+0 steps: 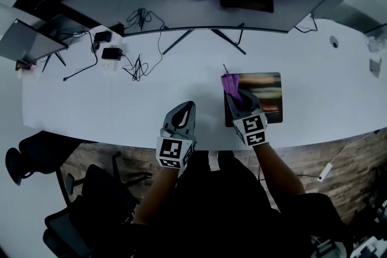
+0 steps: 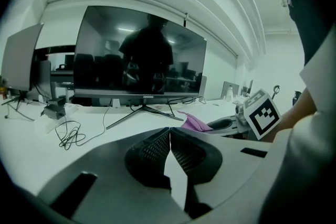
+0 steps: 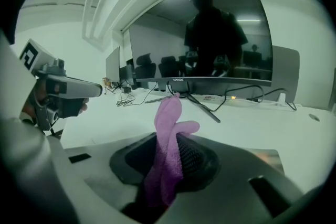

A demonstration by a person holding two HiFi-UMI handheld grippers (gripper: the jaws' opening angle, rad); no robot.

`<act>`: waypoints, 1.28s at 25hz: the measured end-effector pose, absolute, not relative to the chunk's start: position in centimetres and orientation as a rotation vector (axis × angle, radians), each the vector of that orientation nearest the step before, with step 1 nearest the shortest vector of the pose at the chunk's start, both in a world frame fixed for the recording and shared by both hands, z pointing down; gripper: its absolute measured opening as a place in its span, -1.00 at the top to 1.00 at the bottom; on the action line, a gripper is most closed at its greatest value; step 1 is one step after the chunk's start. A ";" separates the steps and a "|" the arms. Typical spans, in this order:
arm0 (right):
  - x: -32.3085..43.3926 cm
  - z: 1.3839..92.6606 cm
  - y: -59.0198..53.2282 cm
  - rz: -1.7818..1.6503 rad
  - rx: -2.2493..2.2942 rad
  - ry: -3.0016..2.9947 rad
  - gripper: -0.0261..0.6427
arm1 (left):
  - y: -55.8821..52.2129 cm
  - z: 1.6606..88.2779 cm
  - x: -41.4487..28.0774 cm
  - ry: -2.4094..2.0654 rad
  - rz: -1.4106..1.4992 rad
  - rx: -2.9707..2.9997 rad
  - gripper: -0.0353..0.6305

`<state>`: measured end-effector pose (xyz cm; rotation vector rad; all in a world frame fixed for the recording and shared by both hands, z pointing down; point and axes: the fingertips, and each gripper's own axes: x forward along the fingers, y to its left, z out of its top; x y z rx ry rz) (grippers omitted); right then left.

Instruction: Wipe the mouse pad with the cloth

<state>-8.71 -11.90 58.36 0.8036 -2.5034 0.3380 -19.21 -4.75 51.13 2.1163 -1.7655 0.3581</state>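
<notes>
A dark mouse pad with a coloured print lies on the white desk, right of centre near the front edge. My right gripper is over the pad's left part, shut on a purple cloth that sticks out past its tips. In the right gripper view the purple cloth stands up between the jaws, pinched. My left gripper hovers over bare desk left of the pad, shut and holding nothing; its tips meet. From the left gripper view the cloth and the right gripper show to the right.
A wide monitor stands at the back on splayed legs. A power strip with tangled cables lies at the back left. A second screen stands at far left. An office chair sits below the desk's front edge.
</notes>
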 end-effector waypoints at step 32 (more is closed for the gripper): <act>-4.5 61.6 -15.7 0.365 1.071 -2.244 0.62 | -5.1 54.9 -19.6 -1.643 0.411 2.139 0.83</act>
